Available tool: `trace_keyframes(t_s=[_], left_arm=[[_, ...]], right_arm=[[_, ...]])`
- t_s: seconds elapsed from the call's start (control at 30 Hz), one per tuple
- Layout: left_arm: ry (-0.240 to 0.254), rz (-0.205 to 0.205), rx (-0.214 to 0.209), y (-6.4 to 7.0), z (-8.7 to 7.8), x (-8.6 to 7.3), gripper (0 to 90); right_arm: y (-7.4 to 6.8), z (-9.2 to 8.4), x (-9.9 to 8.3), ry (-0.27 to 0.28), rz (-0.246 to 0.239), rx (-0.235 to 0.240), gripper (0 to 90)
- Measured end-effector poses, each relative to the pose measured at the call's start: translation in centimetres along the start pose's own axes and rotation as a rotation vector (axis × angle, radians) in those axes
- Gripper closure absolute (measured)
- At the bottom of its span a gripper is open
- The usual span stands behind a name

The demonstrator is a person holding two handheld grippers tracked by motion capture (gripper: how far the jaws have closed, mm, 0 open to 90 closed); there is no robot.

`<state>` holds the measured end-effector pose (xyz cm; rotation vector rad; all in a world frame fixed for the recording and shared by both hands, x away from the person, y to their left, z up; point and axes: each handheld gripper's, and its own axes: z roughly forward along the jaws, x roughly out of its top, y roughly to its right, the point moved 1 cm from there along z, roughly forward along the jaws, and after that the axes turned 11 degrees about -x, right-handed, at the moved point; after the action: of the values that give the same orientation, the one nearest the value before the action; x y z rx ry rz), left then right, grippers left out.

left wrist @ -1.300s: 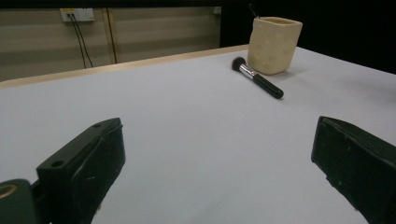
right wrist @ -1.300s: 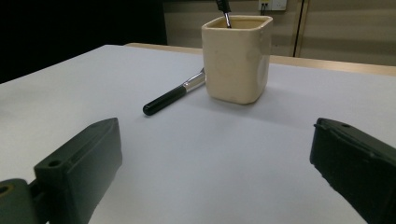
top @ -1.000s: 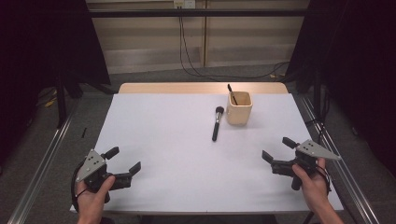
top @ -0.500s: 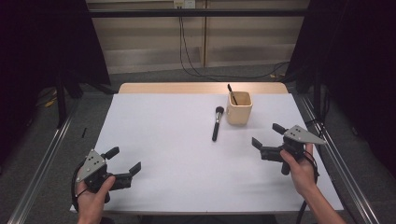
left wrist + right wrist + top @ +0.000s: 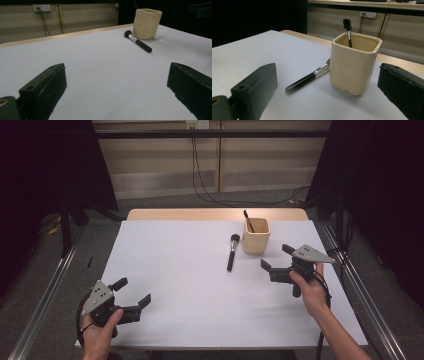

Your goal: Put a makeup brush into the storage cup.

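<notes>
Black right gripper (image 5: 276, 258), jaws wide and empty, points at cream cup (image 5: 256, 236).

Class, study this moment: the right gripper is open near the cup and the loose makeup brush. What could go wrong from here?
1. The makeup brush lies close beside the cup; the right gripper, open, might nudge the cup while closing on the brush.
2. The brush handle looks round, so it may roll away on the table.
3. A knocked cup could spill the small brush standing inside.
</notes>
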<state>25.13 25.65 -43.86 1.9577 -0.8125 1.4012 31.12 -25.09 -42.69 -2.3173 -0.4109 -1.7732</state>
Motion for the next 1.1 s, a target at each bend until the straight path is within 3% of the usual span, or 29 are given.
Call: trace_keyframes(t_s=[0.4, 0.77, 1.1], left_arm=[[-0.003, 0.006, -0.002, -0.1, 0.2, 0.0, 2.5], [-0.001, 0.006, -0.001, -0.1, 0.2, 0.1, 2.5], [-0.011, 0.014, -0.007, -0.1, 0.3, 0.1, 2.5]], right_arm=[[-0.5, 2.9, 0.4, -0.011, -0.017, -0.002, 2.2], [-1.3, 4.8, 3.0, 0.011, -0.024, 0.012, 1.4], [-2.0, 7.0, 4.4, 0.008, -0.062, 0.008, 1.4]])
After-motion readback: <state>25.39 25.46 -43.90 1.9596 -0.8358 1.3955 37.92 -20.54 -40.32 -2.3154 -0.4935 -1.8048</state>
